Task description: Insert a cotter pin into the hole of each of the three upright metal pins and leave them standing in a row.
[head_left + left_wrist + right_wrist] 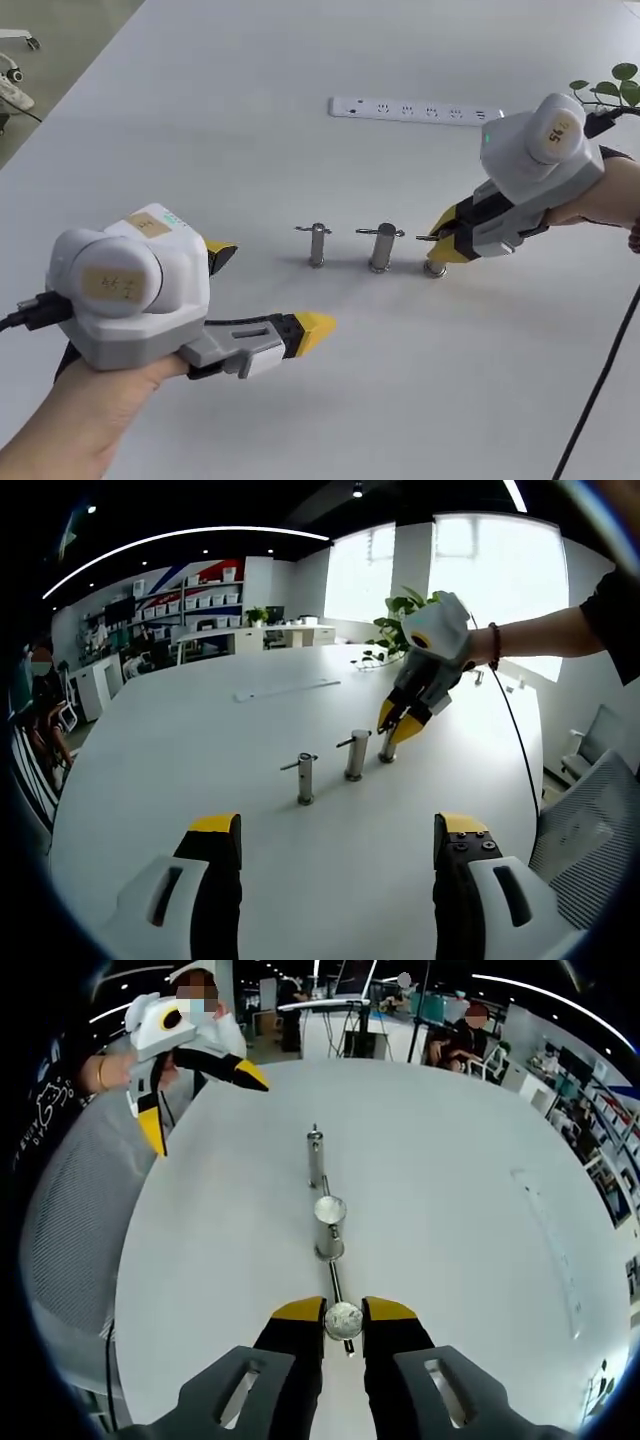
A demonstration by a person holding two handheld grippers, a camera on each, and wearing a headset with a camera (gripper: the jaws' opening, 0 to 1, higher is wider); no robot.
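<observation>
In the head view, three upright metal pins stand in one row on the white counter [300, 130]. The middle metal pin [382, 250] carries a cotter pin [380, 232] across its top. The first metal pin [317, 247], just left of it, carries a second cotter pin [313, 229]. The third metal pin [435, 268] stands just right of the middle one, mostly hidden by the right gripper [446, 238], from which a third cotter pin [425, 238] sticks out toward the middle pin. The left gripper [268, 286] hovers in front of the middle pin, to the left, with its jaws spread wide and nothing between them. One power strip [415, 110] lies well behind the middle pin.

In the left gripper view, the left gripper [338, 825] has its own two jaws far apart. Beyond them are the first metal pin [305, 778], the middle metal pin [355, 755] and the third metal pin [387, 750]. The right gripper [398, 722] is at the top of the third one.

In the right gripper view, the right gripper [344, 1310] has its jaws drawn close on both sides of the head of the third metal pin [343, 1320] and seems to pinch it. Whether they also touch the cotter pin, I cannot tell. The middle metal pin [330, 1222] is just behind it, the first metal pin [315, 1155] farther on. The left gripper [203, 1108] is left of that row.
</observation>
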